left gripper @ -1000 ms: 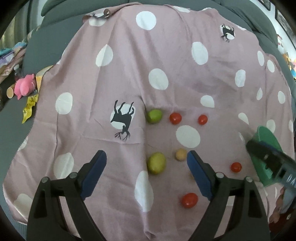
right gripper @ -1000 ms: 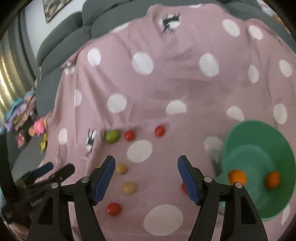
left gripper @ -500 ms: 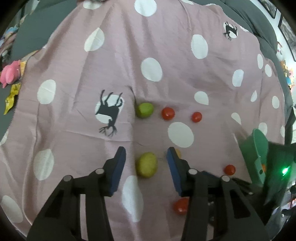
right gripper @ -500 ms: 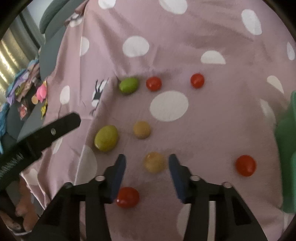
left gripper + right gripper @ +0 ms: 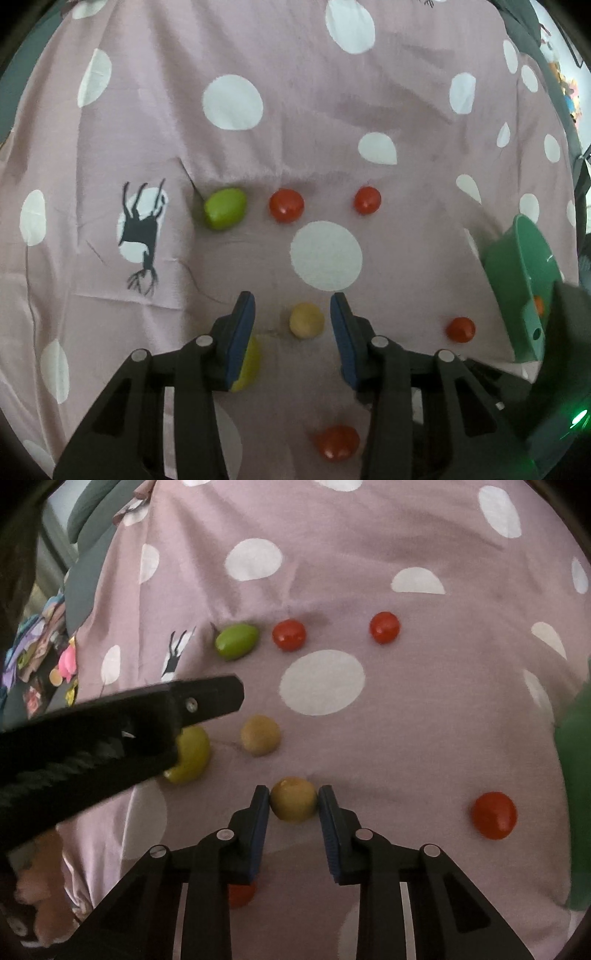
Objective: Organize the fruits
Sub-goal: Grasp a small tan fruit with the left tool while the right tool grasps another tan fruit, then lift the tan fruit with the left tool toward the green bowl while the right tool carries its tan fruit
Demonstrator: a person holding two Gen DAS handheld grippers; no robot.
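Observation:
Fruits lie on a pink polka-dot cloth [image 5: 295, 110]. My left gripper [image 5: 291, 314] is open around a tan round fruit [image 5: 306, 319], pads apart from it. A yellow-green fruit [image 5: 249, 363] is half hidden behind its left finger. My right gripper [image 5: 293, 799] has its pads against a second tan fruit [image 5: 293, 799] on the cloth. The first tan fruit shows in the right wrist view [image 5: 260, 735] beside the yellow-green fruit [image 5: 190, 755]. A green bowl [image 5: 521, 288] holding an orange fruit [image 5: 539, 304] stands at the right.
A green fruit [image 5: 224, 208] and two red tomatoes [image 5: 286, 205] [image 5: 367, 199] lie in a far row. More tomatoes lie near the bowl [image 5: 460, 329] and close in front [image 5: 338, 442]. The left gripper's arm [image 5: 110, 731] crosses the right wrist view. Toys [image 5: 66, 661] lie off the cloth's left.
Both grippers moved down and forward to the fruits and narrowed. The left shifted from the yellow-green fruit to the tan one. The right closed onto the nearer tan fruit.

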